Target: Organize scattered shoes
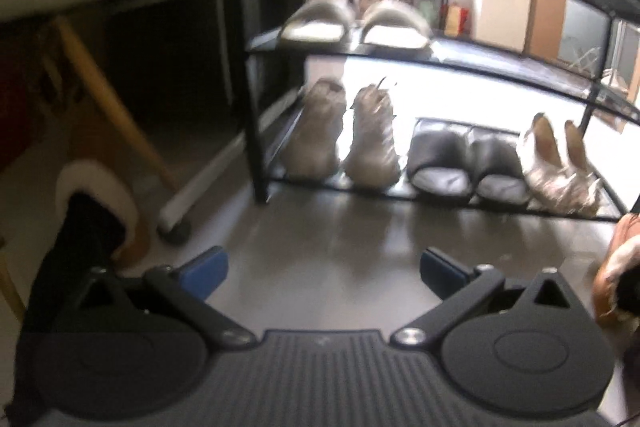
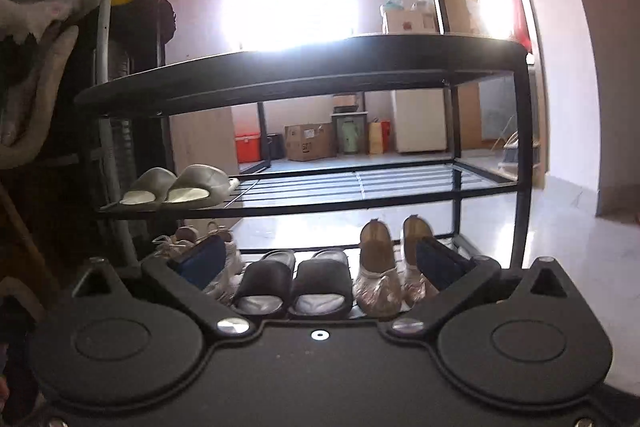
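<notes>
Already Shelved: Four Pairs on the Rack

Both claws hang spread and empty before the black shoe rack (image 2: 400, 205). The left gripper (image 1: 324, 273) hovers over grey floor; the right gripper (image 2: 320, 261) faces the bottom shelf, where beige sneakers (image 1: 344, 143), black slides (image 2: 296, 283) and gold flats (image 2: 394, 267) stand side by side. Pale slippers (image 2: 180, 187) sit on the middle shelf.

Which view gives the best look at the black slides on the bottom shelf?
The right wrist view: the black slides sit sharp and centred between the open right tool, toes toward the camera. The left wrist view shows the same pair farther off and motion-blurred, beyond the open left tool.
</notes>
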{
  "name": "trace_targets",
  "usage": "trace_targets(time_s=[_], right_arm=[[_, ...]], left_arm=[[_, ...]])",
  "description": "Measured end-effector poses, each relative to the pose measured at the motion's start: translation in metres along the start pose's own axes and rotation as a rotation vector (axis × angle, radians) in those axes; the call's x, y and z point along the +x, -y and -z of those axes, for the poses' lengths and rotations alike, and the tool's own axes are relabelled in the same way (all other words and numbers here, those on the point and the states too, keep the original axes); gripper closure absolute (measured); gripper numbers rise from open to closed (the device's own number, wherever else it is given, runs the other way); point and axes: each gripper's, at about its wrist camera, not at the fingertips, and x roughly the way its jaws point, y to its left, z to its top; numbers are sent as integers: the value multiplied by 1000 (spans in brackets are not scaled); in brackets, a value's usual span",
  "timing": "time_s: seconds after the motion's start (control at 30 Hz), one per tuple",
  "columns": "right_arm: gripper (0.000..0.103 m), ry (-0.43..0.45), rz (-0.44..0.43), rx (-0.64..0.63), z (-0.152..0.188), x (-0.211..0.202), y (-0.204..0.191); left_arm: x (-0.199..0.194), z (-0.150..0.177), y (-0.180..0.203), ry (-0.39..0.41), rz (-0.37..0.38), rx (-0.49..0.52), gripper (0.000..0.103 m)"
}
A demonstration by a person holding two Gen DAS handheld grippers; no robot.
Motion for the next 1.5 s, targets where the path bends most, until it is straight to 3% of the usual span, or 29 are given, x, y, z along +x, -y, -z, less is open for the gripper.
trace_targets(time_s=[0.2,0.4,0.87,1.33,1.5], right_arm=[[0,25,-21,57,-5,-5,11],[0,18,-35,75,-4,-7,14],[0,9,-38,69,0,-9,8],[0,-12,-1,99,2,-6,12],[0,-11,6,105,3,-6,14]], left_arm=[[-21,-30,29,57,5,20,1],[-29,-39,49,69,6,67,1],[-58,-62,51,165,15,60,1],[-66,-57,90,126,92,90,1],[-64,-51,103,69,107,110,1]])
